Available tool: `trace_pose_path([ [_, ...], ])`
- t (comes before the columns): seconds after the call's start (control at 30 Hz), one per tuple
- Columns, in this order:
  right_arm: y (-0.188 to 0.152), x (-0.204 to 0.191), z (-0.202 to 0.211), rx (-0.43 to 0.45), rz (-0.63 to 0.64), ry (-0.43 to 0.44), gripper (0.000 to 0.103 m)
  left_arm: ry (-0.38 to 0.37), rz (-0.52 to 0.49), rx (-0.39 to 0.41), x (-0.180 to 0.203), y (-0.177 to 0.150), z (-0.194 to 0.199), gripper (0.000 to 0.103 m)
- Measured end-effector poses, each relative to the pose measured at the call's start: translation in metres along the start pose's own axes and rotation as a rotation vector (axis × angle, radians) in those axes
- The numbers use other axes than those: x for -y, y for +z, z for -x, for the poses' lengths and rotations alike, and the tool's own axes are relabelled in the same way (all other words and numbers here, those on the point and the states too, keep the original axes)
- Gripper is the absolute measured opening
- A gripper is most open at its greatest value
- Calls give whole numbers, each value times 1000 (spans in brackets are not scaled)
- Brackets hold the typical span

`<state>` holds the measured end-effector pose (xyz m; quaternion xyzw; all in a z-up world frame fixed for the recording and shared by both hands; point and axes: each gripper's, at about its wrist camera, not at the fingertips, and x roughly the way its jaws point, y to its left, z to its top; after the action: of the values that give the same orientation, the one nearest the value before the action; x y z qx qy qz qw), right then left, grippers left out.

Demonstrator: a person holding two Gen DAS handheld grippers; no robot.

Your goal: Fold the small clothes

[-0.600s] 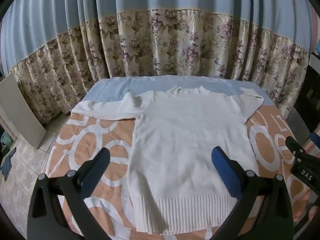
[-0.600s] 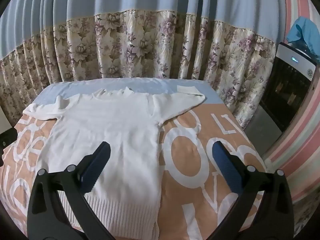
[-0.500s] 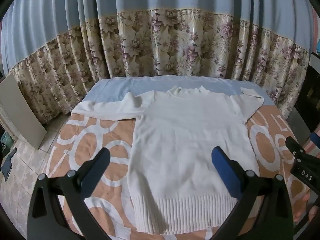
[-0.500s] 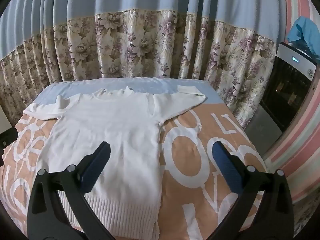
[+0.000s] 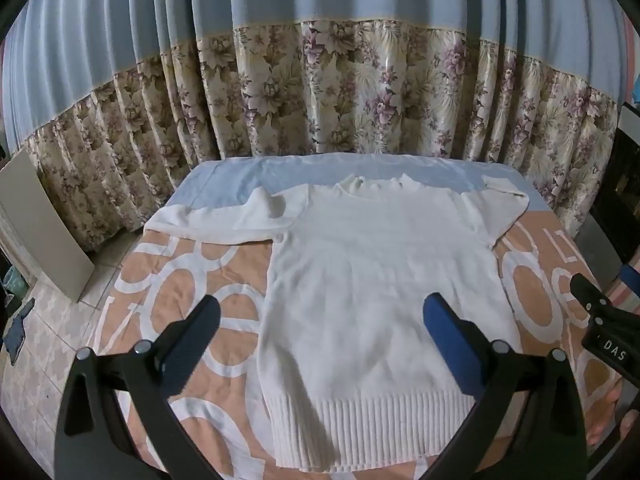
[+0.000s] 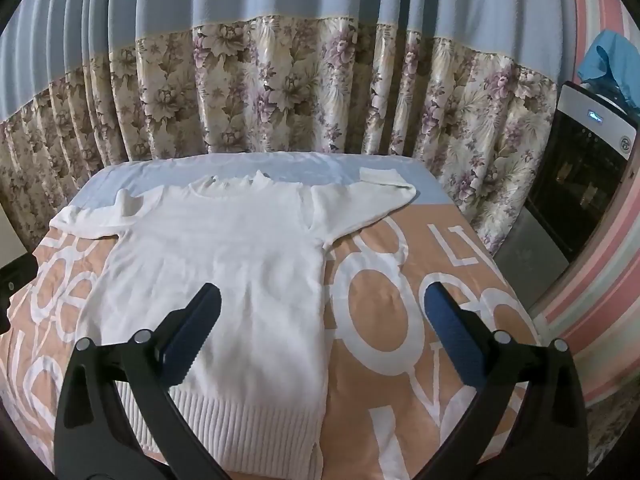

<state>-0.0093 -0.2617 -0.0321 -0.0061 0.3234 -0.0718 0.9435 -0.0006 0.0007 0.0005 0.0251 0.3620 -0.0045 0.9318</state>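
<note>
A cream knitted sweater [image 5: 372, 280] [image 6: 224, 264] lies flat, front up, on a table under an orange cloth with white letters [image 5: 188, 300] [image 6: 404, 304]. Its ribbed hem is nearest me and its neck points to the curtain. The left sleeve [image 5: 224, 220] stretches out sideways; the right sleeve [image 6: 368, 196] runs to the far right with its cuff folded over. My left gripper [image 5: 320, 316] hovers open above the lower body of the sweater. My right gripper [image 6: 322, 312] hovers open above the sweater's right side edge. Neither holds anything.
A blue and floral curtain [image 5: 320, 92] hangs right behind the table. A dark appliance [image 6: 580, 176] with a blue cloth on top stands at the right. A pale board [image 5: 44, 224] leans by the tiled floor at the left. The other gripper [image 5: 604, 332] shows at the right edge.
</note>
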Motion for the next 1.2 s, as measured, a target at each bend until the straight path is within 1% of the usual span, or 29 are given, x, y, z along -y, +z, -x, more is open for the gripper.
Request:
trace_pose_path([
  [0.2,2,3,0,-5,-1,4,100,2,-1,2,1,0,0,102],
  [0.37,-1,-3,-3,-2,-3,5,100,3,-1,2,0,4,4,102],
  [0.53,0,1,-3,-8,-3,6,100,4,-2,-1,-1,6,5,102],
  [0.6,-3,-4,-6,-11,-1,-1,100,4,-1,-2,-2,6,6,102],
  [0.87,-8,-5,-10,-11,0,3,100,4,-2,-4,-4,6,4,102],
  [0.93,-4,-3,-8,-12,0,0,100,4,-2,-4,-5,3,-1,102],
  [1.2,-3,-3,-7,-10,4,0,100,3,-3,-6,-6,3,-1,102],
])
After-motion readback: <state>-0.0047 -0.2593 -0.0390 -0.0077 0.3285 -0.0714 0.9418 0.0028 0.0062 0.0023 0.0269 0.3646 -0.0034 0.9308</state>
